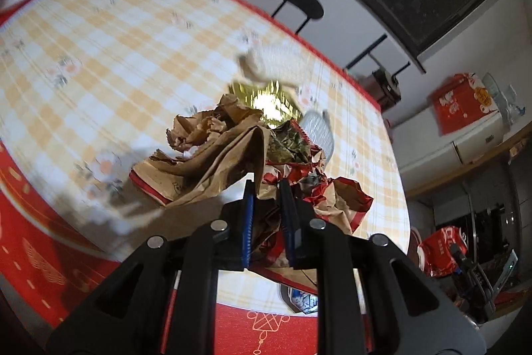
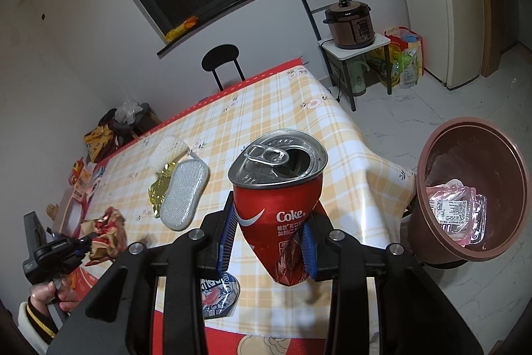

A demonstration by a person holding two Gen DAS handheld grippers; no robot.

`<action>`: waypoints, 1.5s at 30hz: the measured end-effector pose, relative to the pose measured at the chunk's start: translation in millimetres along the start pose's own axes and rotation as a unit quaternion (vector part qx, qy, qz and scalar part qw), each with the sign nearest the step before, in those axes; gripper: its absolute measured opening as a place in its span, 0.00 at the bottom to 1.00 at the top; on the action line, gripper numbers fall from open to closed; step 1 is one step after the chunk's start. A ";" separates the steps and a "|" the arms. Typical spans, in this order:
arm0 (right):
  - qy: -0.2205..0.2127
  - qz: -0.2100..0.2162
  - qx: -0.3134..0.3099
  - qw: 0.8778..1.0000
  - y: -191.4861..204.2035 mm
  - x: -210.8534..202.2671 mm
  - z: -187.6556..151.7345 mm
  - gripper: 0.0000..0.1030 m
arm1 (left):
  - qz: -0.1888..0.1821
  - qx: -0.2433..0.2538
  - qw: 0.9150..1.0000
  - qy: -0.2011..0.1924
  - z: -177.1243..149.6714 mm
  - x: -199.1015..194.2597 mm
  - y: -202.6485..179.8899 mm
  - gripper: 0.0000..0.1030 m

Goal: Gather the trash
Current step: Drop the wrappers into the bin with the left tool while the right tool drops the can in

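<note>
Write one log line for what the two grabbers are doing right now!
left gripper: shut on crumpled paper wrapper | right gripper: shut on crushed Coke can | brown bin: beside table, holds plastic packaging

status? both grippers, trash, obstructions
Left hand-held gripper shut on crumpled paper wrapper. Right hand-held gripper shut on crushed Coke can. Bin alongside, path unobstructed.
</note>
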State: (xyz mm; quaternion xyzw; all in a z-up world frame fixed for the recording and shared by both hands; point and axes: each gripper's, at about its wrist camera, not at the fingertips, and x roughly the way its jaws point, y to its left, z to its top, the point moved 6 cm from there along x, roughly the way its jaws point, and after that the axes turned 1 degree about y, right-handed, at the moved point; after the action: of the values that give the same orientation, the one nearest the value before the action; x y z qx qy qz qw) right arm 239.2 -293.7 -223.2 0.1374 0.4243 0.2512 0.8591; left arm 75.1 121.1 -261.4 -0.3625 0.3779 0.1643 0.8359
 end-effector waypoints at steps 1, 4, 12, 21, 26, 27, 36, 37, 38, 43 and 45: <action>-0.003 0.002 0.003 1.000 -1.2 -2.5 1.1 0.33 | 0.002 0.005 1.000 -0.009 3.2 -6.5 -2.9 0.18; -0.014 0.006 0.008 1.000 -6.0 -10.4 5.0 0.33 | 0.001 0.020 0.999 -0.030 10.6 -21.6 -17.0 0.18; -0.050 0.012 0.028 0.998 -36.0 -42.8 15.9 0.33 | -0.022 0.082 0.995 -0.047 9.5 -35.0 -88.9 0.18; -0.090 -0.004 0.065 0.994 -105.0 -99.2 24.0 0.33 | -0.072 0.156 0.985 -0.018 -21.5 -12.1 -204.4 0.18; -0.114 -0.021 0.091 0.989 -152.5 -132.4 24.8 0.33 | -0.098 0.204 0.974 0.014 -55.3 12.9 -271.1 0.18; -0.117 -0.025 0.095 0.988 -159.9 -137.0 24.5 0.33 | -0.104 0.217 0.970 0.023 -65.5 20.6 -289.5 0.18; -0.140 -0.061 0.144 0.978 -245.2 -180.4 8.9 0.33 | -0.145 0.309 0.935 0.099 -154.1 90.8 -412.3 0.18; -0.140 -0.066 0.148 0.977 -254.0 -184.4 7.0 0.33 | -0.147 0.315 0.932 0.107 -162.4 98.5 -421.3 0.18; -0.142 -0.071 0.154 0.975 -263.6 -188.9 5.1 0.33 | -0.149 0.321 0.928 0.117 -173.1 108.3 -433.5 0.18; -0.146 -0.088 0.168 0.971 -297.8 -207.1 -1.5 0.33 | -0.149 0.351 0.912 0.151 -215.9 154.4 -481.3 0.18; -0.146 -0.094 0.170 0.970 -308.6 -212.0 -2.4 0.33 | -0.150 0.357 0.909 0.156 -227.4 167.8 -496.9 0.18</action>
State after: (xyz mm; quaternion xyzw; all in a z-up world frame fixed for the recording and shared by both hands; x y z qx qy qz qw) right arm 225.6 -667.8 -223.3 0.2767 0.3414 0.0707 0.8955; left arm 342.0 -384.3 -250.7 -0.1134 0.4783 -0.1673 0.8546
